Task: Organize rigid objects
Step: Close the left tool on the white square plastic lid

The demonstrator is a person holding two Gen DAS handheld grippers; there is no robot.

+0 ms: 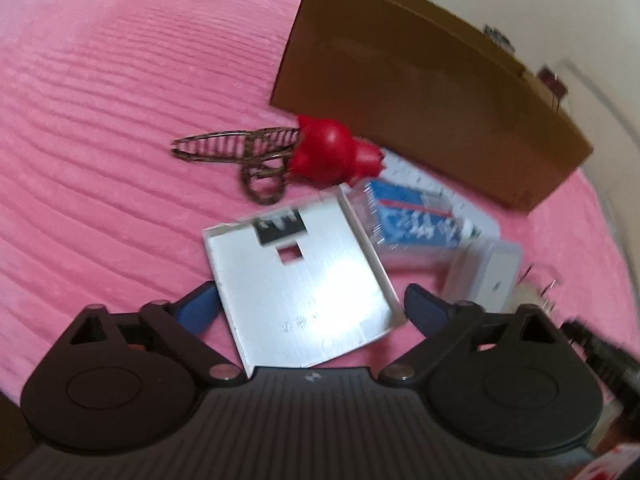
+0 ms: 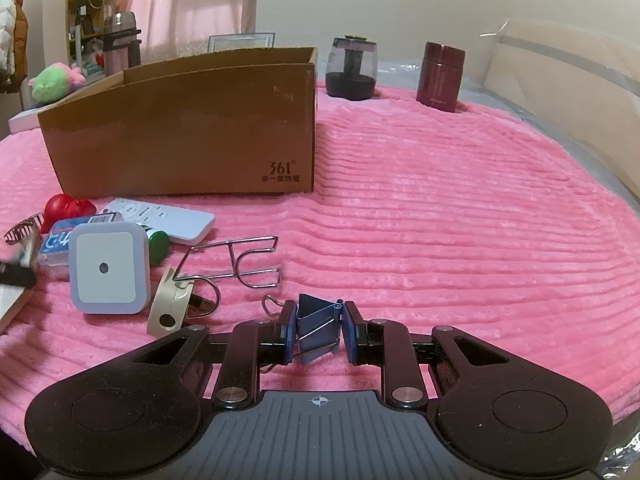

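Pink ribbed plush cloth (image 2: 440, 220): soft, matt pile in ridges. Brown cardboard box (image 2: 180, 136): matt paper board, dull printed mark. Flat silver metal plate (image 1: 304, 280): brushed, glossy glare. Bronze wire rack (image 1: 232, 148): thin metal, dull. Red rounded plastic toy (image 1: 328, 152): smooth, shiny. White square plastic night light (image 2: 108, 268): smooth, satin. Bent steel wire hook (image 2: 236, 260): bright, polished. Blue metal binder clip (image 2: 316, 328): painted, slight sheen. Dark red cylindrical canister (image 2: 440, 76): glossy.
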